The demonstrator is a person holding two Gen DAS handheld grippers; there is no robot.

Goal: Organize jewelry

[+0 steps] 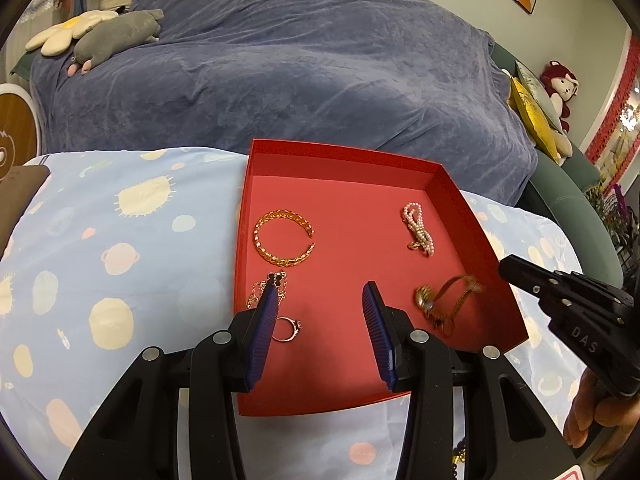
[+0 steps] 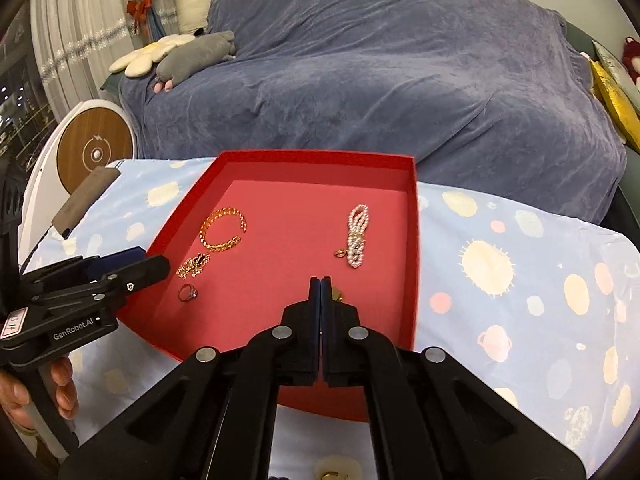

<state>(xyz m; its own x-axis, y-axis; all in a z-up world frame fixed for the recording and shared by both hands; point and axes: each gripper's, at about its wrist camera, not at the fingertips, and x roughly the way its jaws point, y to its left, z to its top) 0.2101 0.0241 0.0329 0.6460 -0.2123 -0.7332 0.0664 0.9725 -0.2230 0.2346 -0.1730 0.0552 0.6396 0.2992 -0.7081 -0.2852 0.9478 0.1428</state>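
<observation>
A red tray (image 1: 344, 152) (image 2: 316, 158) lies on a blue spotted cloth. In it are a gold open bangle (image 1: 284, 238) (image 2: 222, 230), a pearl bracelet (image 1: 418, 229) (image 2: 357, 237), a thin gold chain (image 1: 262, 290) (image 2: 193, 265), a ring (image 1: 286, 328) (image 2: 187, 292) and a blurred gold bracelet (image 1: 446, 302). My left gripper (image 1: 322, 292) is open over the tray's near part, empty. My right gripper (image 2: 321, 280) is shut; only a bit of gold (image 2: 338, 293) shows behind its tips. In the left wrist view the right gripper (image 1: 505, 267) is at the tray's right edge, apart from the gold bracelet.
A sofa under a blue-grey blanket (image 1: 300, 60) rises behind the tray, with plush toys (image 1: 116, 36) on its left. A round white and wooden device (image 2: 94, 154) and a dark flat object (image 2: 84, 200) sit at the left. Yellow cushions (image 1: 534, 116) are at the right.
</observation>
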